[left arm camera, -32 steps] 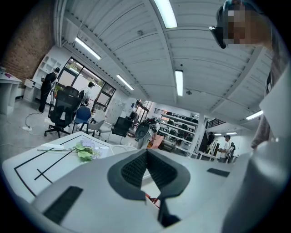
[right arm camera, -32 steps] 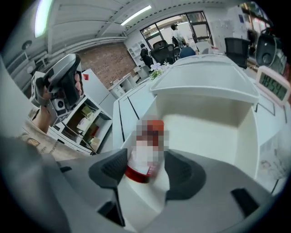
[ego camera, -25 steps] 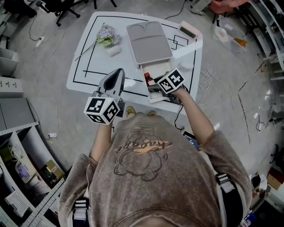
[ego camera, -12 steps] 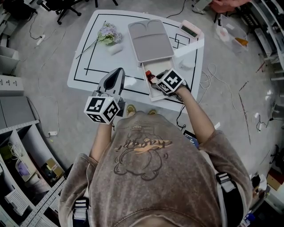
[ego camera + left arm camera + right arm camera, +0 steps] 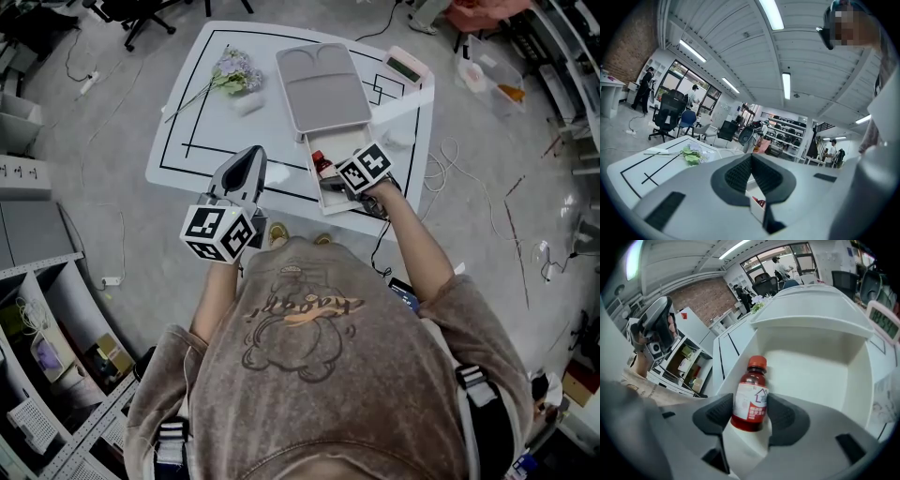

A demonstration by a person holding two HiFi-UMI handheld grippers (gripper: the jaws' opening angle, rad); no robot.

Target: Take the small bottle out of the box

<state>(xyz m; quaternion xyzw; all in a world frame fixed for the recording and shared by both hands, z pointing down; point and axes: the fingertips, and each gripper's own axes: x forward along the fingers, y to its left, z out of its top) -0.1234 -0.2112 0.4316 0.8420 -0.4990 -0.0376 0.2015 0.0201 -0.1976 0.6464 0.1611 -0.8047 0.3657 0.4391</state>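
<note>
The small bottle [image 5: 751, 397], dark red with a red cap and a white label, sits inside the open white box [image 5: 811, 376]. My right gripper [image 5: 751, 414] reaches into the box, its two dark pads pressing on the bottle's label from either side while the jaws ease open slightly. In the head view the bottle's cap end [image 5: 322, 164] shows beside the right gripper [image 5: 339, 178] inside the box [image 5: 323, 202]. My left gripper [image 5: 251, 157] hovers at the table's near edge, left of the box, shut and empty [image 5: 751, 164].
The box's grey lid [image 5: 319, 89] stands open toward the far side. Flowers [image 5: 230, 73] and a small white roll [image 5: 248, 105] lie at the far left of the white table [image 5: 187, 150]. A pink timer [image 5: 405, 66] sits at the far right corner.
The right gripper's marker cube has shifted and turned slightly over the box, the bottle staying beside it. The left gripper has stayed where it was.
</note>
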